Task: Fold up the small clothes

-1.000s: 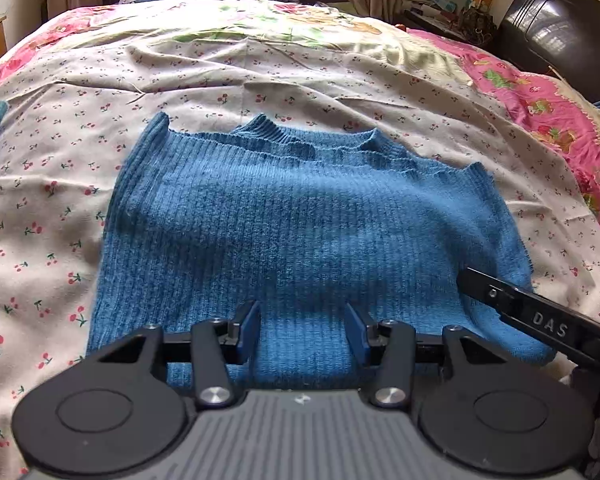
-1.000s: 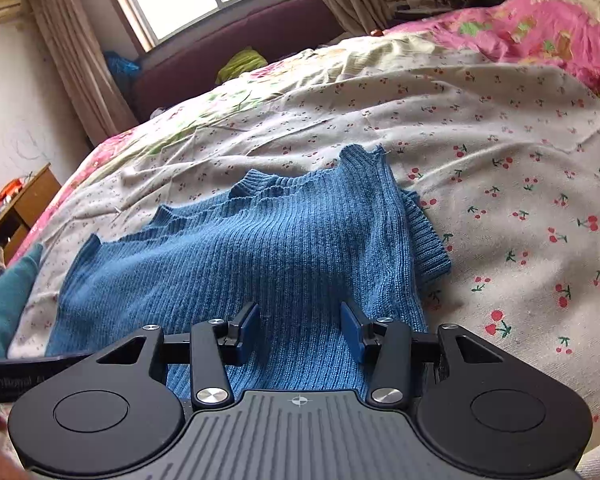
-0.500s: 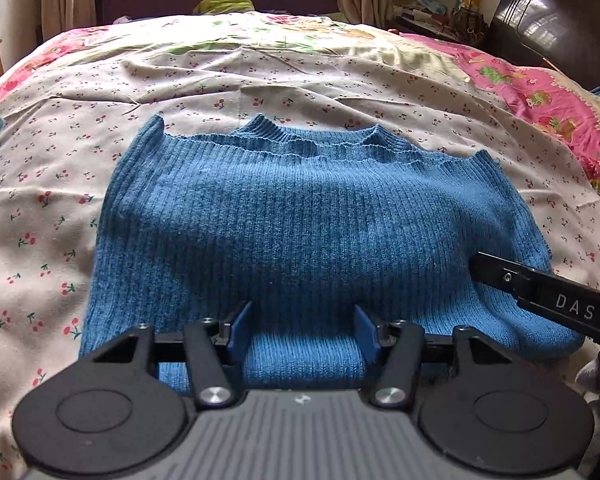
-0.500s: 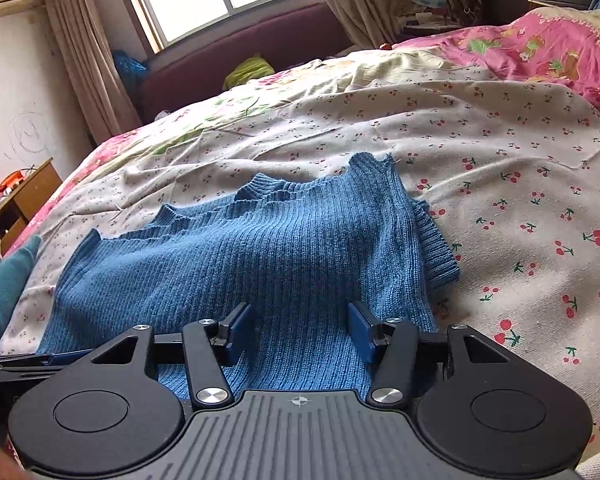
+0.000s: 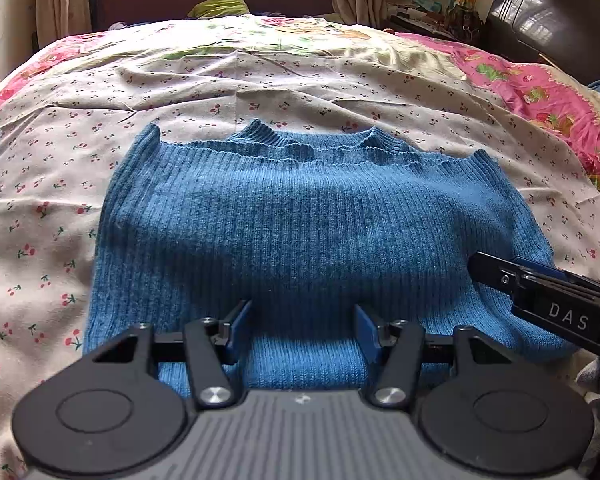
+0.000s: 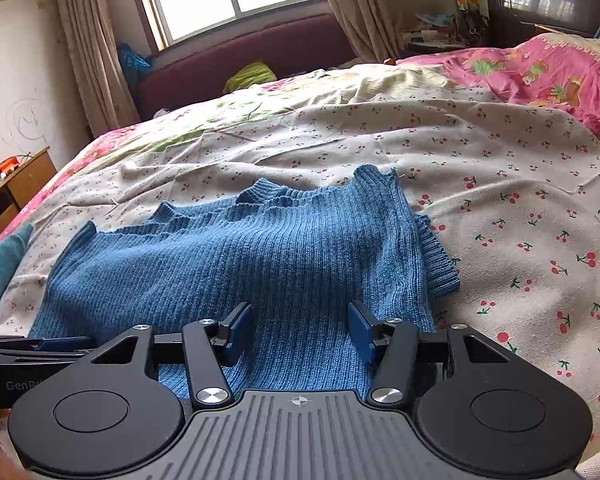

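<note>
A blue ribbed knit sweater lies folded on the cherry-print bedsheet, collar at the far side. It also shows in the right wrist view, with a sleeve cuff sticking out at its right edge. My left gripper is open and empty, just above the sweater's near hem. My right gripper is open and empty over the near right part of the sweater. The right gripper also shows at the right edge of the left wrist view.
A teal cloth lies at the bed's left edge. A pink floral quilt covers the right side. A wooden nightstand stands at left; a dark headboard and cluttered shelf stand at far right.
Both grippers have risen and drawn back slightly from the sweater, and their jaws have opened a little wider. The sweater has not moved.
</note>
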The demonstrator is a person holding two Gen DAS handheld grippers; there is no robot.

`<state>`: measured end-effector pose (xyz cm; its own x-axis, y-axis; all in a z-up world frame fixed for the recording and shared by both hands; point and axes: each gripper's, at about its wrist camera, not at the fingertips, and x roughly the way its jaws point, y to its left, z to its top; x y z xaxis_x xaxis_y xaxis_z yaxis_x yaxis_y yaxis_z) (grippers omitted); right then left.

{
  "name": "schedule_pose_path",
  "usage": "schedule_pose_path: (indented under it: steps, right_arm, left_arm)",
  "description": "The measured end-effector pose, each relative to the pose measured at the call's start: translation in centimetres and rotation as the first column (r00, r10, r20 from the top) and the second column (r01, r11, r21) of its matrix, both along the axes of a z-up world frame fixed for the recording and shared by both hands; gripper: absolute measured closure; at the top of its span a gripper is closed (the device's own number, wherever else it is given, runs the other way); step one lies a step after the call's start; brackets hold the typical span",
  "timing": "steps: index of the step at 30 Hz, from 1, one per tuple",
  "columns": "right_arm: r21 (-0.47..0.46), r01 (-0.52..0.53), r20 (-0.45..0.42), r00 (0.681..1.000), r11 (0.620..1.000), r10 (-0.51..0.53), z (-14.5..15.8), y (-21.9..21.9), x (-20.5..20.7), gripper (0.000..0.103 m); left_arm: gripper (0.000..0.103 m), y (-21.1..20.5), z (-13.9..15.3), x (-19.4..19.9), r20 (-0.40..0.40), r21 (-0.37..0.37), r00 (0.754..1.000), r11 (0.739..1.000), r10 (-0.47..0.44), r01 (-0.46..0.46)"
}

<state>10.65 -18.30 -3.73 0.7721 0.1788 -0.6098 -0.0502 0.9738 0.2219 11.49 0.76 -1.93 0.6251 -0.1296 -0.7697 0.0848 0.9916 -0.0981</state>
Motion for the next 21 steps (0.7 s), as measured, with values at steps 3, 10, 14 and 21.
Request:
schedule_pose_path:
  steps: [3,10,14,21]
  right_arm:
    - [0.000,0.010,0.026,1.000,1.000,-0.010,0.4,0.0,-0.4,0.051]
    - [-0.068,-0.004,-0.004,1.000,0.998,0.004,-0.4,0.9,0.1,0.051]
    - [-0.063,-0.006,-0.008,1.000,0.998,0.005,-0.5,0.8,0.1,0.050]
    - [-0.083,-0.015,-0.006,1.000,0.996,0.014,-0.7,1.1,0.2,0.048]
  left_arm:
    - [0.037,0.0,0.1,-0.1,0.004,-0.008,1.000,1.000,0.002,-0.002]
    - [0.037,-0.1,-0.3,0.0,-0.008,0.000,1.000,1.000,0.002,-0.002]
    - [0.036,-0.1,-0.4,0.0,-0.009,0.001,1.000,1.000,0.004,-0.004]
    - [0.036,0.3,-0.5,-0.2,-0.002,-0.019,1.000,1.000,0.009,-0.009]
